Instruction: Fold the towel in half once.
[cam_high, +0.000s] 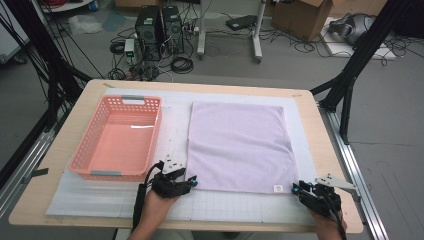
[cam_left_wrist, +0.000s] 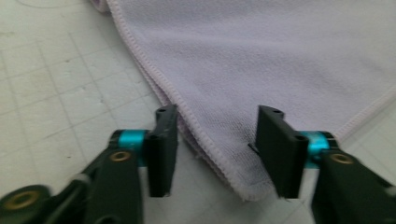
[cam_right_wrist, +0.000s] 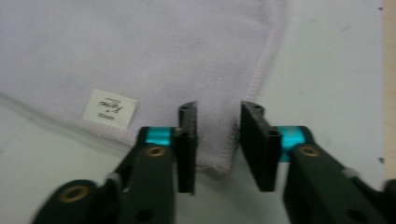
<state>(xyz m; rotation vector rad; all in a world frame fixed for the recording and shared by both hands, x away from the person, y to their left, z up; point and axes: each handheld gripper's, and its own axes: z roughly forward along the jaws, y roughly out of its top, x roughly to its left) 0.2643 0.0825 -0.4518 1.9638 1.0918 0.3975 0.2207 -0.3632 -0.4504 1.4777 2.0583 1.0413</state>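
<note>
On the table (cam_high: 60, 165), a lilac towel (cam_high: 240, 145) lies flat on the white mat (cam_high: 225, 205), just right of a pink basket (cam_high: 120, 135). The left gripper (cam_left_wrist: 212, 149) and right gripper (cam_right_wrist: 217, 140) each straddle a near towel corner, jaws apart, gripping nothing yet.

I'm working in a lab. Computer towers (cam_high: 159, 31) and tangled cables (cam_high: 181, 64) sit on the floor, with black frame struts (cam_high: 356, 65) around my table (cam_high: 75, 125).
</note>
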